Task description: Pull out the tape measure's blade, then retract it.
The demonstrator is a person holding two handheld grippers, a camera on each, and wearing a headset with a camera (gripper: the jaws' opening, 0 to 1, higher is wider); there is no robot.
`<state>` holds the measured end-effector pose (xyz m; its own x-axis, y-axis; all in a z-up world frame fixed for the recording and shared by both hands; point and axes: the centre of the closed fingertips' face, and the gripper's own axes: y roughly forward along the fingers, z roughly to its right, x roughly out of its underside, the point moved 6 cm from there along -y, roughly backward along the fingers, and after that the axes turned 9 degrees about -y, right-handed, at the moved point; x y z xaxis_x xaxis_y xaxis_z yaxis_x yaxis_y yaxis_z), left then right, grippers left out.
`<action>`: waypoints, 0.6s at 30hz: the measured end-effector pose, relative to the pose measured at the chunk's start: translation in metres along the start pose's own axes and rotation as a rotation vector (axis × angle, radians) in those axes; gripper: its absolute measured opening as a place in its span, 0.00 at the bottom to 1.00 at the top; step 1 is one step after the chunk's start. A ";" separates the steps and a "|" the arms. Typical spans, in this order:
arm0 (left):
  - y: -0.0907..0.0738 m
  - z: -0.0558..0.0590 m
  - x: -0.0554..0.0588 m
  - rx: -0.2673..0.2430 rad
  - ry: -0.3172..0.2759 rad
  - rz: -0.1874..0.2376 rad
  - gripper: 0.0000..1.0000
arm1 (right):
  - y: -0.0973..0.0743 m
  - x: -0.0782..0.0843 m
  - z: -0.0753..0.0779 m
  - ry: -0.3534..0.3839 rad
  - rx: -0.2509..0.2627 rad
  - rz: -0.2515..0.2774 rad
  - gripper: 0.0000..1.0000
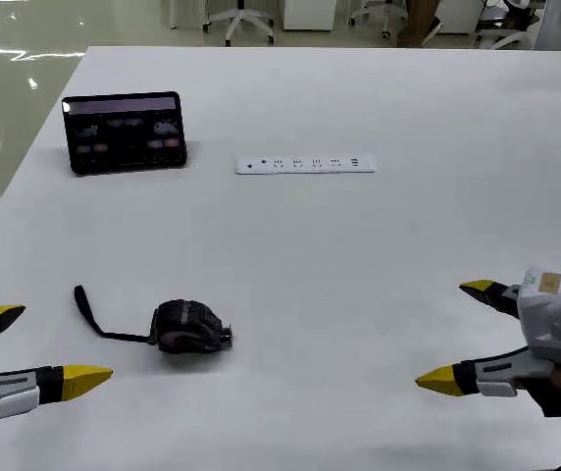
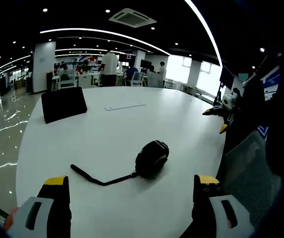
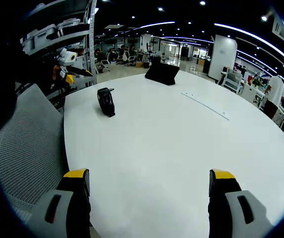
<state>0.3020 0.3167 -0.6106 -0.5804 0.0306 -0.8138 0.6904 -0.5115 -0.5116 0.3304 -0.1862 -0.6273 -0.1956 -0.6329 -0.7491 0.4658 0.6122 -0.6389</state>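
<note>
A black tape measure (image 1: 190, 328) lies on the white table (image 1: 359, 255), its black wrist strap (image 1: 99, 319) trailing to the left. It sits in the left gripper view as the tape measure (image 2: 152, 157) just ahead of the jaws, and in the right gripper view as the tape measure (image 3: 106, 101) far off to the left. My left gripper (image 1: 50, 348) is open at the near left, a short way from the strap. My right gripper (image 1: 467, 334) is open at the near right, well apart from the tape measure. Nothing is between either pair of jaws.
A dark tablet (image 1: 124, 132) stands propped at the back left. A white power strip (image 1: 305, 164) lies flat toward the back middle. A mesh office chair (image 3: 23, 148) is beside the table's near edge. Glossy floor lies past the left edge.
</note>
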 end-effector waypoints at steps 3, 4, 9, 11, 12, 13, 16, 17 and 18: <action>-0.005 0.000 0.000 -0.004 0.013 0.006 1.00 | -0.007 0.009 0.003 0.004 0.012 0.002 1.00; -0.006 0.001 -0.001 -0.007 0.024 0.007 1.00 | -0.011 0.013 0.003 0.011 0.019 -0.001 1.00; -0.012 0.000 -0.011 -0.022 0.058 0.037 1.00 | -0.022 0.025 0.003 0.031 0.043 -0.004 1.00; -0.012 -0.001 -0.011 -0.019 0.058 0.031 1.00 | -0.024 0.027 0.004 0.037 0.045 -0.007 1.00; -0.012 -0.002 -0.009 -0.017 0.057 0.024 1.00 | -0.026 0.027 0.005 0.043 0.046 -0.009 1.00; -0.011 -0.004 -0.008 -0.015 0.052 0.018 1.00 | -0.026 0.027 0.005 0.042 0.047 -0.011 1.00; -0.011 -0.005 -0.005 -0.011 0.038 0.012 1.00 | -0.029 0.024 0.005 0.034 0.052 -0.016 1.00; -0.011 -0.005 -0.005 -0.009 0.036 0.012 1.00 | -0.030 0.023 0.005 0.033 0.054 -0.015 1.00; -0.011 -0.005 -0.005 -0.010 0.039 0.014 1.00 | -0.030 0.024 0.005 0.031 0.056 -0.015 1.00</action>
<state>0.2991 0.3265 -0.6026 -0.5538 0.0568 -0.8307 0.7025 -0.5037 -0.5028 0.3163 -0.2220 -0.6253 -0.2295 -0.6262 -0.7451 0.5096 0.5749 -0.6402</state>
